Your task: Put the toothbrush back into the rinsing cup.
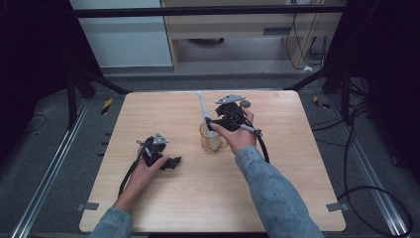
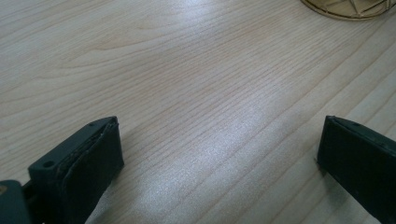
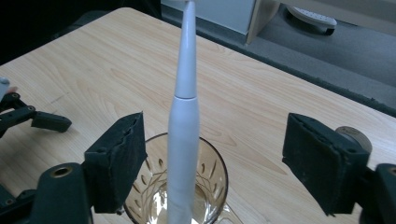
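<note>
The left gripper (image 1: 170, 161) rests low over the wooden table (image 1: 163, 114), jaws spread wide with nothing between. Further right, an amber glass (image 3: 177, 186) holds an upright white electric toothbrush (image 3: 184, 116); the right gripper (image 3: 212, 161) hovers behind it, jaws released

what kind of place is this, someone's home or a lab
Most likely a lab or recording setup, not a home. A bare wooden table stands inside a dark metal frame, cables trail across the grey floor, and a person's hands hold the left gripper and right gripper.
</note>
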{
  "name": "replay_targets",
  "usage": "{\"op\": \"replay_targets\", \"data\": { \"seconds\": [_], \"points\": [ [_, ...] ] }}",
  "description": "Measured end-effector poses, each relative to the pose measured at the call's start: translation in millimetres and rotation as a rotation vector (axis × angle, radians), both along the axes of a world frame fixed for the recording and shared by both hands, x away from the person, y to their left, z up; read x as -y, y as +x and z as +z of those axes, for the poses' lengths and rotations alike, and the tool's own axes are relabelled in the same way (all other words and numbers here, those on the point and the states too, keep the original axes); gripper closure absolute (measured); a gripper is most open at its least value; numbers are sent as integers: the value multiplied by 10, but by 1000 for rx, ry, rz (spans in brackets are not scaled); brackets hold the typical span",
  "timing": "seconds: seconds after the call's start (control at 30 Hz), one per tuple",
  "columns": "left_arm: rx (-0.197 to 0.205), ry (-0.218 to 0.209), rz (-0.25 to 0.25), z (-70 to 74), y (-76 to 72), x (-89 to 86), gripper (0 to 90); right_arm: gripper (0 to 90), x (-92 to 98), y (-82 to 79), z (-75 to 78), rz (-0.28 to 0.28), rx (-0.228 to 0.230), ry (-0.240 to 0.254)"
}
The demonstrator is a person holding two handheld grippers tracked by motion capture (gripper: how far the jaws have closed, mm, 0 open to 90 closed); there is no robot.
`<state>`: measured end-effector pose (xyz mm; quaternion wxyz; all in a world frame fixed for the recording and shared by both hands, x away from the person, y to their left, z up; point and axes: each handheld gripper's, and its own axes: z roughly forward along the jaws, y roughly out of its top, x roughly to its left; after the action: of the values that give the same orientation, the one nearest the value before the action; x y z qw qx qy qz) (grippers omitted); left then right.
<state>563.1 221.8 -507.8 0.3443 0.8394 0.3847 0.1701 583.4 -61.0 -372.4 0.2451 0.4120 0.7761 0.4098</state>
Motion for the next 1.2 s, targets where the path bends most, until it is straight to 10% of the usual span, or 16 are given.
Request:
{"op": "replay_targets", "data": {
  "seconds": [1.2],
  "points": [
    [0, 1, 0, 0, 0, 0, 0, 94, 324, -189, 67, -14, 47, -42]
  ]
}}
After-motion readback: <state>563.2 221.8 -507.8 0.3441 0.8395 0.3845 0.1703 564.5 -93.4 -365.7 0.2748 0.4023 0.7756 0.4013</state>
